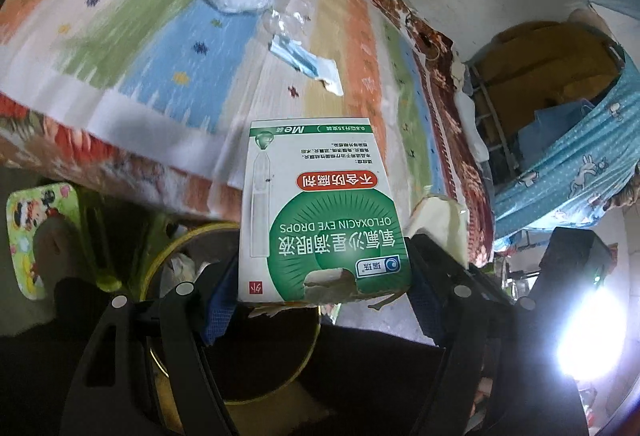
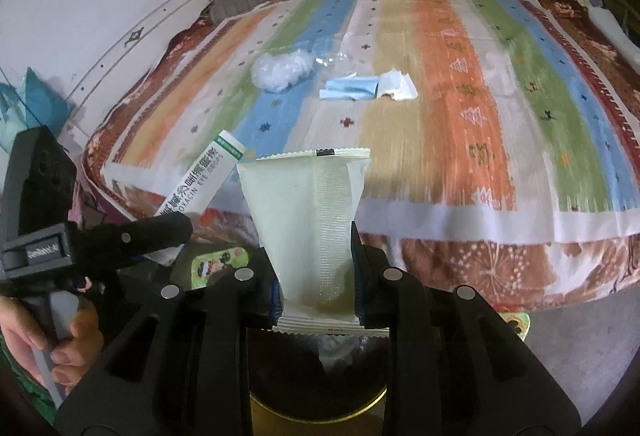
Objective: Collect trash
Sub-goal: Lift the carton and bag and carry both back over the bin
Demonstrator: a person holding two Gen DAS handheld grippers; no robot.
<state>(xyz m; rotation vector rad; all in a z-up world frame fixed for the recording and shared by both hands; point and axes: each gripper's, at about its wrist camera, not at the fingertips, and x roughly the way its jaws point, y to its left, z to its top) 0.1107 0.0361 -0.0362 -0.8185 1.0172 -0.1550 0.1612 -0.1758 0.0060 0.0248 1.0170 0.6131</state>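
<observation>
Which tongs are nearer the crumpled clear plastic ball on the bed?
Hard to call; the left, if either. Left tongs, shut on the eye drops box, and right tongs, shut on the white packet, both sit off the bed edge, well short of the plastic ball.

Right tongs (image 2: 316, 276) clamp a white packet (image 2: 308, 208) above the bin (image 2: 320, 402). Left tongs (image 2: 168, 232), at left, hold an eye-drops box (image 2: 200, 178). On the striped bed (image 2: 460, 116) lie a plastic wad (image 2: 282, 69), a blue wrapper (image 2: 350, 89) and white paper (image 2: 396, 86).
</observation>
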